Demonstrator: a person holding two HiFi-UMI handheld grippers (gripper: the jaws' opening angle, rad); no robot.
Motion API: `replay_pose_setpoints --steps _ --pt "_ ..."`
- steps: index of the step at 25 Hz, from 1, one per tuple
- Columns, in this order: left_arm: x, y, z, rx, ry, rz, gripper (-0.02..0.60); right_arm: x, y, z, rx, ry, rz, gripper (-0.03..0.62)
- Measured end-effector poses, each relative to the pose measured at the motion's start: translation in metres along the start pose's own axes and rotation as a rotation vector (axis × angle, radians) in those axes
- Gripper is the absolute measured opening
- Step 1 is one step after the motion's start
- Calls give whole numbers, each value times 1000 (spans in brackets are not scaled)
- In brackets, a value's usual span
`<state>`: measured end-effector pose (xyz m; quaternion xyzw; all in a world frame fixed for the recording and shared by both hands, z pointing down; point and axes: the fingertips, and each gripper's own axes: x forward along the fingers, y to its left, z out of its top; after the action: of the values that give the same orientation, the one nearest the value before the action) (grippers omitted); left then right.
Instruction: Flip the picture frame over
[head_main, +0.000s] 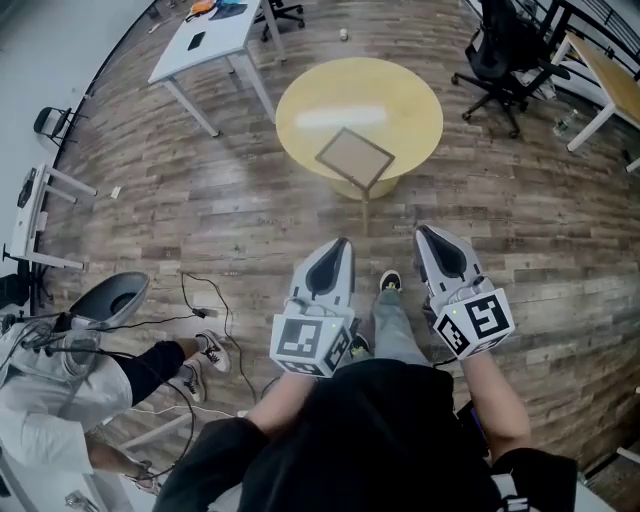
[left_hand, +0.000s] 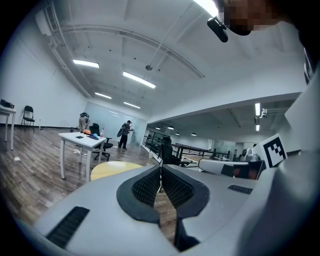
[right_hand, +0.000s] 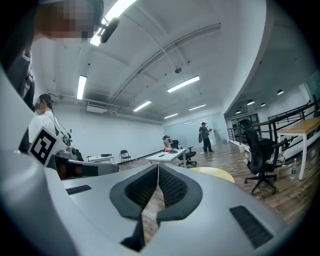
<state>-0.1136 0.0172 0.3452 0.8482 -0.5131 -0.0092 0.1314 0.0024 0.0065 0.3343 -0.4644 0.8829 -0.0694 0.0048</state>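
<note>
Found the picture frame (head_main: 354, 158) lying flat, turned cornerwise, by the near edge of the round yellow tabletop (head_main: 410, 100). Held the left gripper (head_main: 342, 243) and right gripper (head_main: 421, 232) well short of it, above the wood floor (head_main: 250, 210), jaws pressed together on nothing.
</note>
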Motion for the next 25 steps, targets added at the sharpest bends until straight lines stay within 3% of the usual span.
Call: replay_pose_setpoints --steps 14,19,25 --pt "215 34 35 26 7 50 29 136 -165 14 -68 47 84 18" --pt "260 56 26 21 30 104 29 173 -198 -6 -102 99 132 18" --pt "290 102 5 30 72 161 29 219 -207 -55 -161 216 196 18"
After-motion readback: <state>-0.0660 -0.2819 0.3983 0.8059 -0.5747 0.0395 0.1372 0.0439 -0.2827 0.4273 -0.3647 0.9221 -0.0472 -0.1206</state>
